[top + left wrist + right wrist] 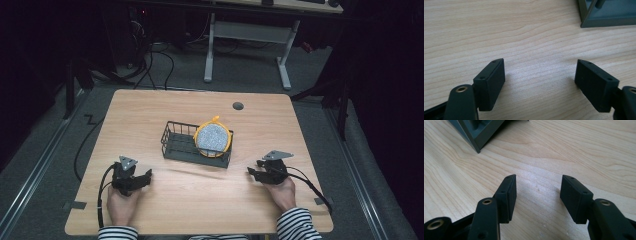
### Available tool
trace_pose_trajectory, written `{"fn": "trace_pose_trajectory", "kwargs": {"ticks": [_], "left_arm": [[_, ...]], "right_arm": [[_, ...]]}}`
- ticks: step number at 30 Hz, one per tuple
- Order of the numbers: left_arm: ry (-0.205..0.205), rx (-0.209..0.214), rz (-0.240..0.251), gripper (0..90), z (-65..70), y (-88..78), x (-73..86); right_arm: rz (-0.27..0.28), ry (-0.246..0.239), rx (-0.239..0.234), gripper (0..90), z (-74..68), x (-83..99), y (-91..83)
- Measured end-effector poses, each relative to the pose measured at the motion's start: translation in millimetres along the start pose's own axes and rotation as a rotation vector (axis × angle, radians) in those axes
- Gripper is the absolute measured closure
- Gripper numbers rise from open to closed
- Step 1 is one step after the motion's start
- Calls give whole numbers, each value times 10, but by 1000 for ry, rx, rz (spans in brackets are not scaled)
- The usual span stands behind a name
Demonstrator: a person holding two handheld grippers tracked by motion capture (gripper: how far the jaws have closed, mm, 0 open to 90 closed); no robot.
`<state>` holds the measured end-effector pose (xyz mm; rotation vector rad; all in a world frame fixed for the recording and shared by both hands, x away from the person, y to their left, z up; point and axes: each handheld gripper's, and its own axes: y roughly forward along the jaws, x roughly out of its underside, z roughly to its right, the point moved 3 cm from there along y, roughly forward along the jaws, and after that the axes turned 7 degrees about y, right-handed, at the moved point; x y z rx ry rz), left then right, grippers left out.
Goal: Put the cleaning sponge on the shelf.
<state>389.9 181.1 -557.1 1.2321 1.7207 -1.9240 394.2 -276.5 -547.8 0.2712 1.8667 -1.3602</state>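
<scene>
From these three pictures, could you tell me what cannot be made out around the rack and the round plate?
- Plate, high view: its lower edge sits behind the rack's near wall, so its footing is hidden.
- Rack, left gripper view: cut off by the top edge, leaving one corner.
- Rack, right gripper view: cut off likewise.
- Dark spot on the table: too small to identify.

Blk rack (176, 145), yellow-rimmed speckled grey disc (212, 138)

High view above the near edge facing forward, both gripper views close over the table (150, 107), sharing the wire basket (175, 145) corner.
</scene>
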Motion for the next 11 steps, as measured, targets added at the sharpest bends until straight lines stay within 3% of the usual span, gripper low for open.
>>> {"fn": "trace_pose_trajectory", "kwargs": {"ticks": [3, 11], "left_arm": [[0, -1, 1, 248, 0, 1, 0], [0, 0, 1, 248, 1, 0, 0]], "right_arm": [[21, -32, 26, 456, -35, 31, 7], [30, -46, 4, 421, -32, 42, 13]]}}
